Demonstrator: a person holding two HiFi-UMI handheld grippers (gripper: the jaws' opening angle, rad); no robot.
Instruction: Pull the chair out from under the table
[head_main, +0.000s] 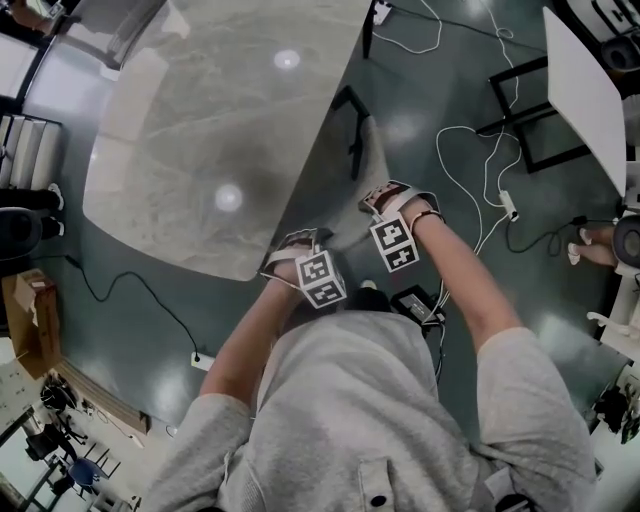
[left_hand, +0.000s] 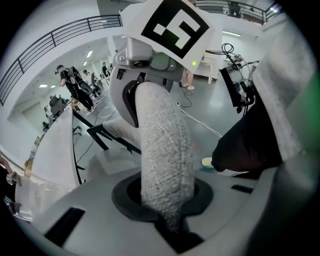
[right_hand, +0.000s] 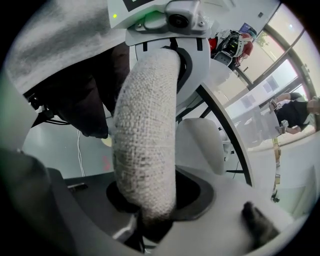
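Observation:
A chair with a grey woven fabric back (head_main: 372, 150) and black frame stands tucked against the edge of the pale marble-look table (head_main: 220, 130). My left gripper (head_main: 300, 252) and right gripper (head_main: 392, 207) both sit on the top edge of the chair back, side by side and pointing steeply down. In the left gripper view the fabric edge (left_hand: 165, 145) runs into my left gripper (left_hand: 167, 212), whose jaws are closed on it. The right gripper view shows the same edge (right_hand: 145, 135) clamped in my right gripper (right_hand: 150, 212). The jaw tips are hidden by the fabric.
White cables and a power strip (head_main: 507, 205) lie on the grey floor to the right. A second white table (head_main: 590, 90) on a black frame (head_main: 530, 120) stands at the far right. A cardboard box (head_main: 35, 320) sits at the left edge. Someone's foot (head_main: 595, 245) shows at right.

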